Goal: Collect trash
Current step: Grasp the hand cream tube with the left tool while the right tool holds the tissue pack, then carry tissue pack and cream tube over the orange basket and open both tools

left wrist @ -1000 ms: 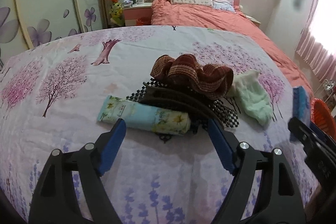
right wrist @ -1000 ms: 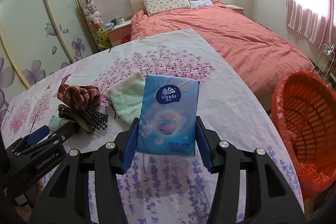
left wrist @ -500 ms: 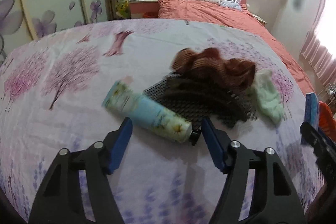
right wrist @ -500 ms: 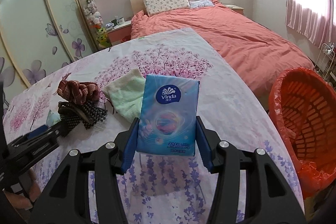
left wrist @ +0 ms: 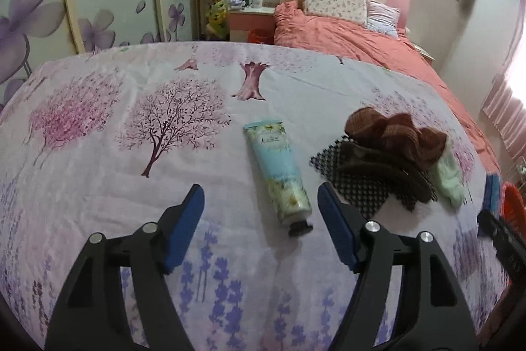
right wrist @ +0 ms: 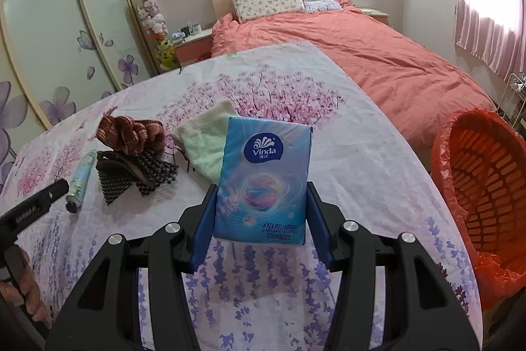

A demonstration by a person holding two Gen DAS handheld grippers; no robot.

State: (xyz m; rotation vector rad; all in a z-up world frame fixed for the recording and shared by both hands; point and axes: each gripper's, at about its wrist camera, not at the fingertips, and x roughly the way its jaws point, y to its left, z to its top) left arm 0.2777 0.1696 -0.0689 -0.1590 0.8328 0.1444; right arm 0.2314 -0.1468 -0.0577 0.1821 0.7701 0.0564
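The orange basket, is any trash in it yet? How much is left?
The orange plastic basket looks empty. The right tool grips a blue tissue pack. The left tool, opening with nothing between its pads, hovers at the pale blue tube; that's still to collect.

One tube, one tissue pack, one green cloth, one orange basket, two pillows.
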